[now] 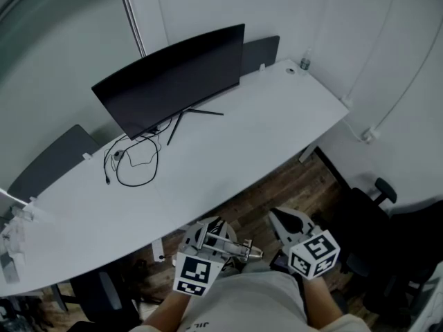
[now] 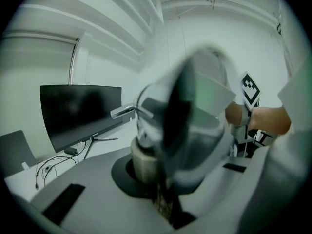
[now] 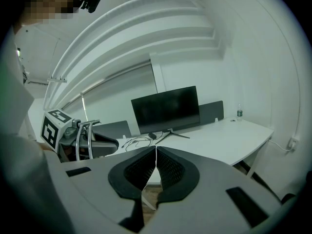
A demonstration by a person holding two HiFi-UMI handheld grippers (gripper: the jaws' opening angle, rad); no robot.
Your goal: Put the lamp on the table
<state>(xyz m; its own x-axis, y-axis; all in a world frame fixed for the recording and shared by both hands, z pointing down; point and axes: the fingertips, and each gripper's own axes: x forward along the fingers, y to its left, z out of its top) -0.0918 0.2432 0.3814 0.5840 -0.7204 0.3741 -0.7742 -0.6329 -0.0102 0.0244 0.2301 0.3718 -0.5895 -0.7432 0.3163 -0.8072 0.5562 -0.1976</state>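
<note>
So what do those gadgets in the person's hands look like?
Both the left gripper and right gripper have pale grey bodies with two jaws, lined with dark ribbed pads. Each carries a white cube printed with black square markers. The person wears a light top.
</note>
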